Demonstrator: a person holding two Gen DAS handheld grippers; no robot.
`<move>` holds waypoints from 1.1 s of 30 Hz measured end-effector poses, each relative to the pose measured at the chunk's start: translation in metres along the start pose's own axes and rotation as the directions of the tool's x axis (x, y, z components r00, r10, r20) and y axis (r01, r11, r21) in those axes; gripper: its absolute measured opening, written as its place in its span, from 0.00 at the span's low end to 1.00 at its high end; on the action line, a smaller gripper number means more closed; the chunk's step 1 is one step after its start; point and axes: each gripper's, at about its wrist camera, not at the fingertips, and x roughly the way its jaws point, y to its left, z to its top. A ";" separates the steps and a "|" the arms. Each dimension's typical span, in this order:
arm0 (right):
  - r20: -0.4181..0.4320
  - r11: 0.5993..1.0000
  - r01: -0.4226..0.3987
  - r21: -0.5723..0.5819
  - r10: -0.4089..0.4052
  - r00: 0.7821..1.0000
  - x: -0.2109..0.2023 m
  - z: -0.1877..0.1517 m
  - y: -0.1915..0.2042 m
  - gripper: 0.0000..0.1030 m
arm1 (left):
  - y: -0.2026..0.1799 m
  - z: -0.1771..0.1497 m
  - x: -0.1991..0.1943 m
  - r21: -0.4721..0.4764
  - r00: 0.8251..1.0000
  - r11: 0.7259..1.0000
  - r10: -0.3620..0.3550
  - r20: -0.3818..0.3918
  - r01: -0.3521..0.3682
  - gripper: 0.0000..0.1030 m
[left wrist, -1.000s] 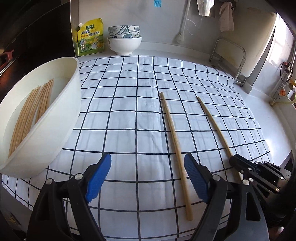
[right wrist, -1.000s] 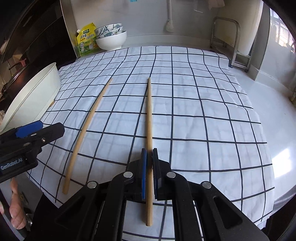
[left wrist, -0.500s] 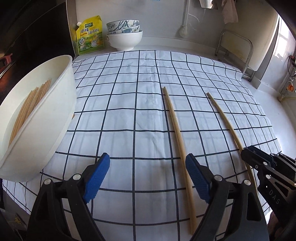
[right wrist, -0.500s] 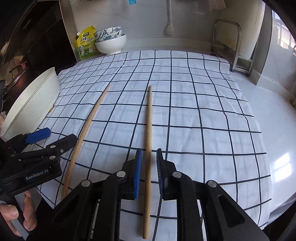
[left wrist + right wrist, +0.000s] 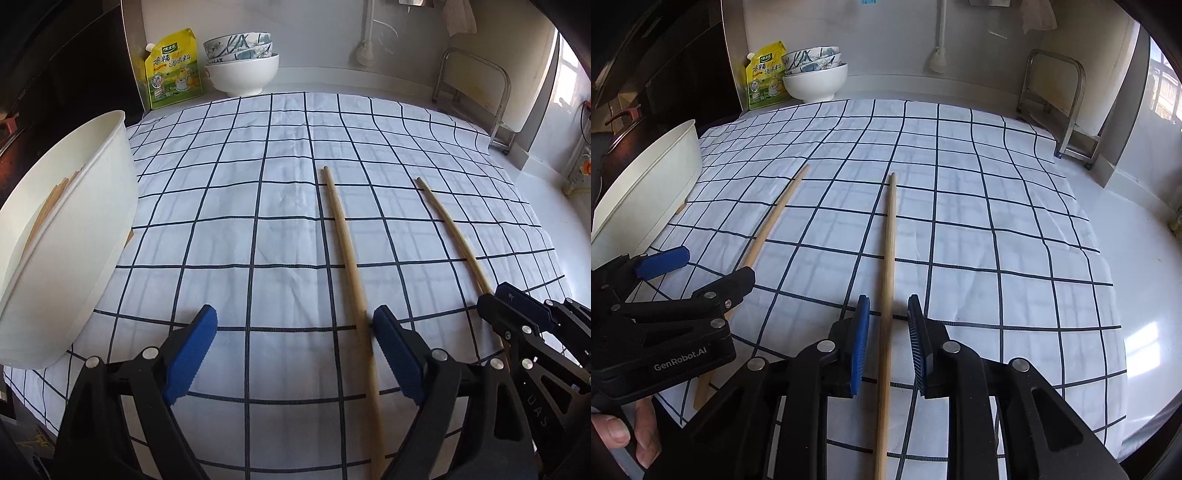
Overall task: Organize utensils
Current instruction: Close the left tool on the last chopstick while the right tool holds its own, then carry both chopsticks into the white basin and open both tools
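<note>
Two chopsticks on checked cloth [image 5: 236, 236] over tabletop. Right hand-held gripper [image 5: 888, 343] released, jaws slightly parted, right chopstick [image 5: 889, 266] lying between pads, not pinched, running away from it. Left hand-held gripper [image 5: 291, 354] spread wide, holding nothing; left chopstick [image 5: 347, 258] lies just inside its right pad [image 5: 395, 354], on the cloth. White tub [image 5: 70, 240] at left with more chopsticks [image 5: 46, 212] inside, near left gripper
</note>
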 end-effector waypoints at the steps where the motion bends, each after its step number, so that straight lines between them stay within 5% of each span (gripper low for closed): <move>1: 0.003 1.000 0.003 -0.007 -0.003 1.000 0.000 0.000 0.001 0.18 | -0.002 -0.001 -0.001 0.006 1.000 1.000 -0.001 0.005 0.001 0.73; 4: 0.007 1.000 0.003 -0.014 -0.003 1.000 -0.001 -0.001 0.002 0.07 | -0.005 -0.002 -0.006 0.013 1.000 1.000 -0.011 0.010 0.011 0.53; 9: 0.011 1.000 -0.008 -0.005 0.008 1.000 -0.002 -0.002 0.001 0.06 | -0.006 -0.002 -0.010 0.019 0.999 0.999 -0.051 -0.006 0.051 0.07; 18: 0.031 0.995 -0.078 0.067 0.076 0.997 -0.017 0.002 0.001 0.06 | 0.010 -0.005 -0.022 -0.024 0.992 0.992 -0.123 0.002 0.123 0.07; 26: 0.067 0.988 -0.135 0.079 0.130 0.989 -0.035 0.023 0.029 0.06 | 0.045 0.008 -0.065 -0.054 0.981 0.986 -0.153 0.116 0.160 0.07; 33: 0.111 0.980 -0.200 -0.018 0.201 0.973 -0.049 0.064 0.091 0.06 | 0.105 0.025 -0.103 -0.084 0.968 0.987 -0.118 0.221 0.140 0.07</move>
